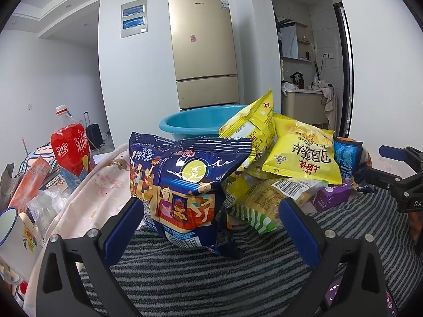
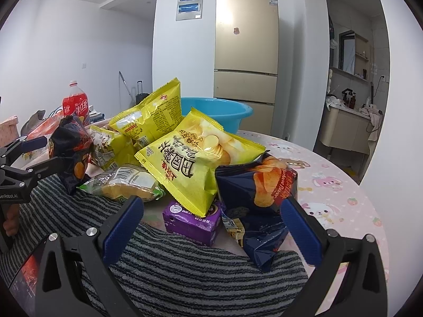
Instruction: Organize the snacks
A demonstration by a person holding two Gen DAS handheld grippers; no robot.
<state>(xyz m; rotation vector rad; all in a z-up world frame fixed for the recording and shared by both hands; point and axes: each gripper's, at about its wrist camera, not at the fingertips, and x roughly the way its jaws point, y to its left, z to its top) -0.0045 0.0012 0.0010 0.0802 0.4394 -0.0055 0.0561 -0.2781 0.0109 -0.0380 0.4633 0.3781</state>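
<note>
A pile of snack bags lies on a table with a striped grey mat (image 1: 211, 272). In the left wrist view, a dark blue snack bag (image 1: 185, 185) stands between the wide-open jaws of my left gripper (image 1: 211, 211); its left pad touches the bag's edge. Yellow chip bags (image 1: 298, 155) lie behind. In the right wrist view, my right gripper (image 2: 211, 211) is open, with a purple box (image 2: 191, 222) and a dark blue chip bag (image 2: 259, 200) between its fingers. A yellow chip bag (image 2: 195, 158) lies on top of the pile. The left gripper (image 2: 39, 153) shows at the left.
A blue plastic basin (image 1: 195, 124) (image 2: 219, 113) stands behind the pile. A red drink bottle (image 1: 71, 148) (image 2: 76, 105), an enamel mug (image 1: 15, 235) and clutter stand at the left. A pink patterned tablecloth (image 2: 338, 179) covers the table. A gold fridge (image 2: 246, 45) stands behind.
</note>
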